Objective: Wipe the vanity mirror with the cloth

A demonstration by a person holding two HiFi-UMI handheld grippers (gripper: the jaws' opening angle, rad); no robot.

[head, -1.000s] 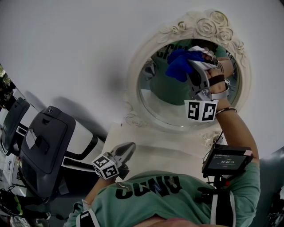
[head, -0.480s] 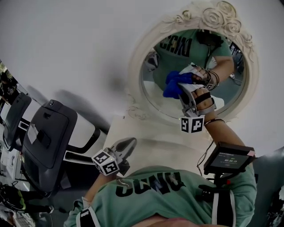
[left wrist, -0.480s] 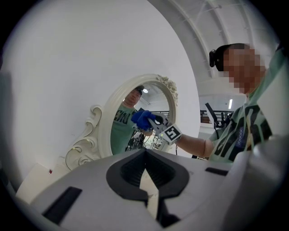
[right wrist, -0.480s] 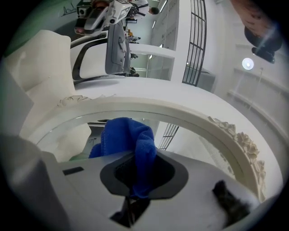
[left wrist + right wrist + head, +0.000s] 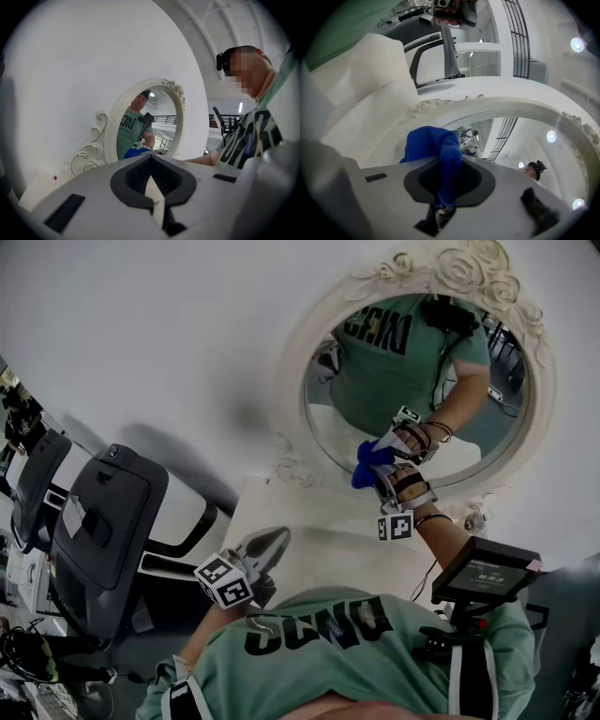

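— So, the right tongs (image 5: 449, 180)?
— Pinching the blue cloth (image 5: 435, 149), which bunches out past their tips against the lower glass of the vanity mirror (image 5: 292, 381), near the cream carved frame.
— And the left tongs (image 5: 151, 174)?
— Pressed together with nothing in them, held low on the near left, well apart from the cloth.
— Around them?
— The mirror stands on a pale worktop (image 5: 314, 521) against a plain white wall (image 5: 141, 334). Dark bulky equipment (image 5: 103, 521) sits on the far left.
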